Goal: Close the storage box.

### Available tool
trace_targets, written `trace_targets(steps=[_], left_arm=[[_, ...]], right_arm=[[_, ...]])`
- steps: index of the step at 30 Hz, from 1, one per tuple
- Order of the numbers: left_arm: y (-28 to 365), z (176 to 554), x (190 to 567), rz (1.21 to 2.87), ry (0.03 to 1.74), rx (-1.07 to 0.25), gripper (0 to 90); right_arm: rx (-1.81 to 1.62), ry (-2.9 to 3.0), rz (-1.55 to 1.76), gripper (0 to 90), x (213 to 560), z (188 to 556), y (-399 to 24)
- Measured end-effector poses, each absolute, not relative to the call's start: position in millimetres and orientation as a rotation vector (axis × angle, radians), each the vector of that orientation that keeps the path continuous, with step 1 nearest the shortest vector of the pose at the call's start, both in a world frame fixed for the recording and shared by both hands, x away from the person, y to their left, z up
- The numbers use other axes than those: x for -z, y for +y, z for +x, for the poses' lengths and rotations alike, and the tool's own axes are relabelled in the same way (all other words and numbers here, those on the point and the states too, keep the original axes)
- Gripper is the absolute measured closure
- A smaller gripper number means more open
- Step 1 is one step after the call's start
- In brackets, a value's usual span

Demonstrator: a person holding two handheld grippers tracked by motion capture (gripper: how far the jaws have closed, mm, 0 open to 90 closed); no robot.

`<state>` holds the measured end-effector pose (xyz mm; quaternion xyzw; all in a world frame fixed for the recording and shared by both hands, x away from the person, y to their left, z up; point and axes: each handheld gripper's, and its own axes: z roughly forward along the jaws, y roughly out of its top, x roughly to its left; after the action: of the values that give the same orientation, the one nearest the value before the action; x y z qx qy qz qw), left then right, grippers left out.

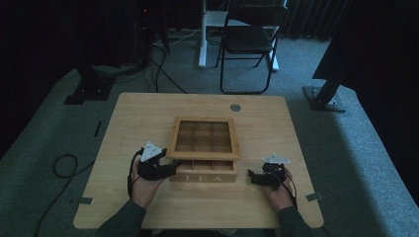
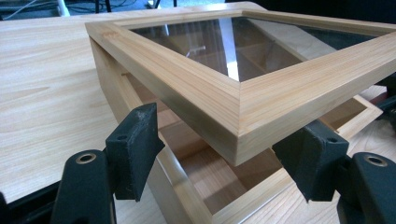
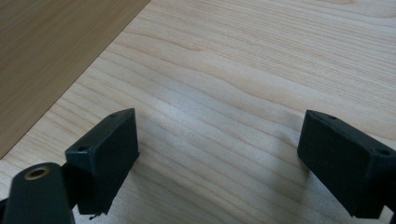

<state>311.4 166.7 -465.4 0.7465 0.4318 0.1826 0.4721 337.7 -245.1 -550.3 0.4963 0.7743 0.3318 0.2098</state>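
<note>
The left hand-held gripper (image 1: 165, 169) sat with its jaws spread wide at the tea box's (image 1: 203, 170) front-left corner. The right hand-held gripper (image 1: 252, 176) rested right of that box, jaws parted, pointing toward it.

One tea box (image 1: 203, 170) (lid (image 1: 203, 138) raised), two grippers, one folding chair (image 1: 249, 39).

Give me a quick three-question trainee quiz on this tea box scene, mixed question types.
1. True or false: the glass-paned lid lies flat and shut on the tea box.
2. Which gripper is at the lid's corner? A. left gripper B. right gripper
3. What word is on the box front?

Key:
1. False; it is raised above the box, off its rim.
2. A
3. TEA
</note>
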Motion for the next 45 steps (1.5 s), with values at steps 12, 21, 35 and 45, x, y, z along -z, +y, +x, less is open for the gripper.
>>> trace_targets(steps=[12,21,35,45], left_arm=[[167,309,472,1.829,1.071,-0.461,30.9],[167,306,477,1.834,1.088,-0.465,30.9],[169,300,480,1.847,1.085,-0.449,34.9],[169,295,482,1.872,1.063,-0.466,38.6]], right_arm=[[-0.926,2.156,1.376,12.0,550,337,-245],[-0.926,2.155,1.377,12.0,550,337,-245],[-0.926,2.155,1.377,12.0,550,337,-245],[-0.926,2.156,1.377,12.0,550,337,-245]])
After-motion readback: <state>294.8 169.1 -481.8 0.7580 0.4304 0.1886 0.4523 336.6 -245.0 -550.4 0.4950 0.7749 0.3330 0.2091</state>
